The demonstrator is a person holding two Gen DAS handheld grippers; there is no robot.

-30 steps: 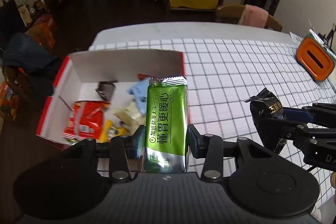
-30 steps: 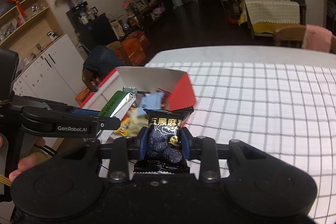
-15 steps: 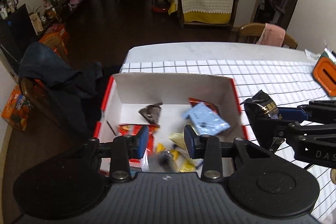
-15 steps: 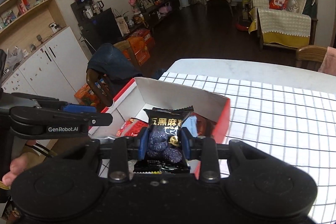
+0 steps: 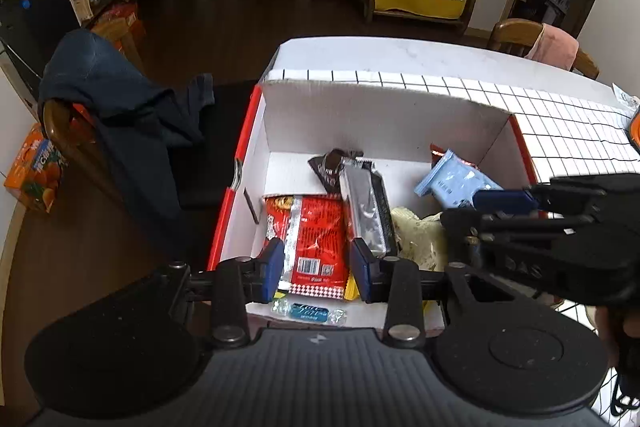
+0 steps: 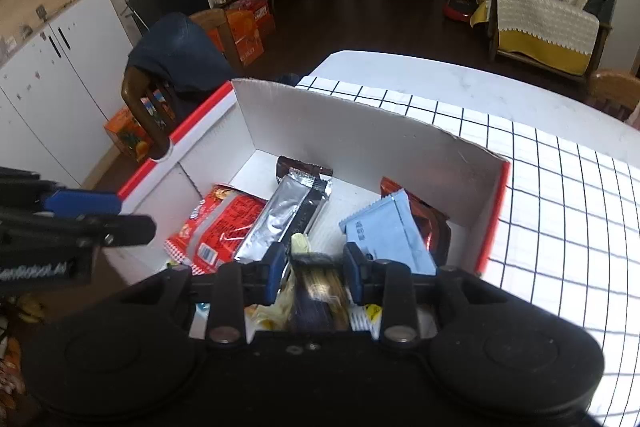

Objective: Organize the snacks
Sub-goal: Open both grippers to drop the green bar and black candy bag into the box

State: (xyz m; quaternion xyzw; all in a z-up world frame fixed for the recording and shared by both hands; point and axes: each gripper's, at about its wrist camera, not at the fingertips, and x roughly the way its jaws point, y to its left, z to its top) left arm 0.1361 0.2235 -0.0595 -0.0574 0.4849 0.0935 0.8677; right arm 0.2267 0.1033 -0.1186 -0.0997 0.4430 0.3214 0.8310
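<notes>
A: Table [image 5: 400,57] first. White top, a black-grid cloth [image 6: 560,195] over it. At its left end sits the box [image 5: 384,115], white inside, red outside, open at the top.

B: What lies in the box?

A: Largest is the red packet [image 5: 316,231], flat on the floor of the box, left of centre. Just right of it the silver bar [image 5: 366,205], lengthwise, its far end over a dark brown wrapper [image 5: 332,167]. A blue packet [image 5: 448,181] leans at the right wall. A pale yellow packet [image 5: 416,239] lies between the bar and the blue one. A small clear-and-blue candy [image 5: 308,311] lies at the near wall.

B: Left gripper?

A: The left gripper [image 5: 317,269] hangs over the near part of the box, tilted down. Jaws spread, nothing between them; they narrowed a little over the last second. The red packet shows through the gap, lying below on the box floor. The silver bar's near end is just beyond the right finger.

B: Right gripper?

A: The right gripper [image 6: 314,267] is above the box's near right part, jaws pinching a dark packet [image 6: 318,291]. That packet is blurred; gold streaks on black are all I can read. It is held over the box contents, with the silver bar to its left and the blue packet to its right.

B: The two tools, relative to each other?

A: Side by side over the box, apart.
</notes>
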